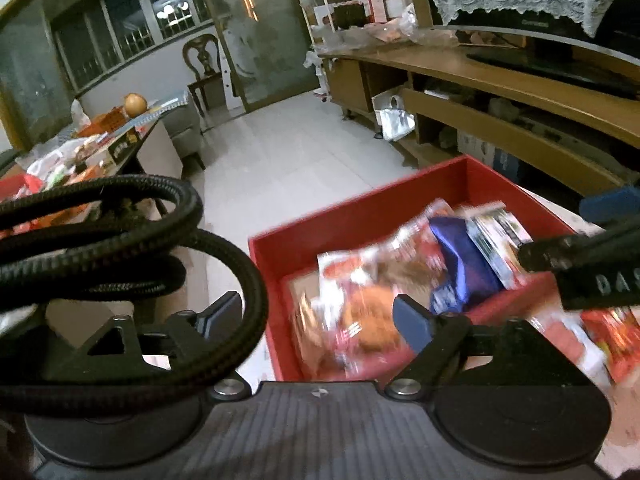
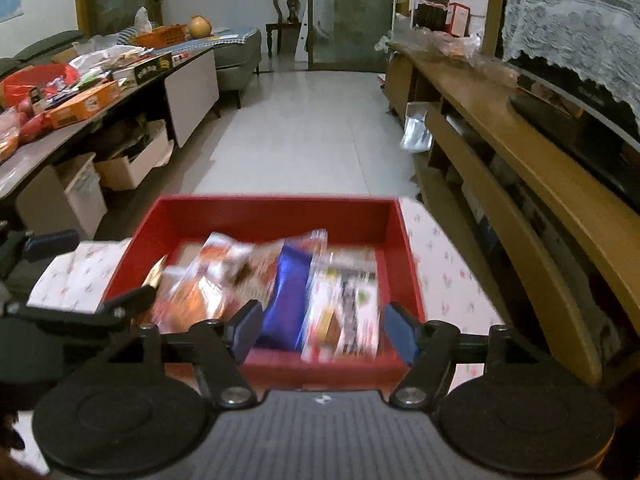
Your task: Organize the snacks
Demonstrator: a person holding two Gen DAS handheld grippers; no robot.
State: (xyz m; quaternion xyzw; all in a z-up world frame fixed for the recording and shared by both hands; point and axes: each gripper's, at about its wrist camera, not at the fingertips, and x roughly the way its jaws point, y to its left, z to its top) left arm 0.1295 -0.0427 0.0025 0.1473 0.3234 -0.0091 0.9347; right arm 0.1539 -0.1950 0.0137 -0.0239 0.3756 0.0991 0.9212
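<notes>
A wooden chair (image 2: 291, 8) stands by the glass door (image 2: 344, 16), near a grey sofa (image 2: 236, 56).

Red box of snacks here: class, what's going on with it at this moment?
A person holds a two-finger gripper in each hand over a red box on a patterned cloth. Several snack packets lie inside it: an orange-red bag, a blue packet and a white packet. Both the left gripper and the right gripper are open and hold nothing. More packets lie outside the box.

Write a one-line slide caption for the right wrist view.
Right gripper, jaws open and empty, above a red box holding a blue packet and other blurred snack packs.
</notes>
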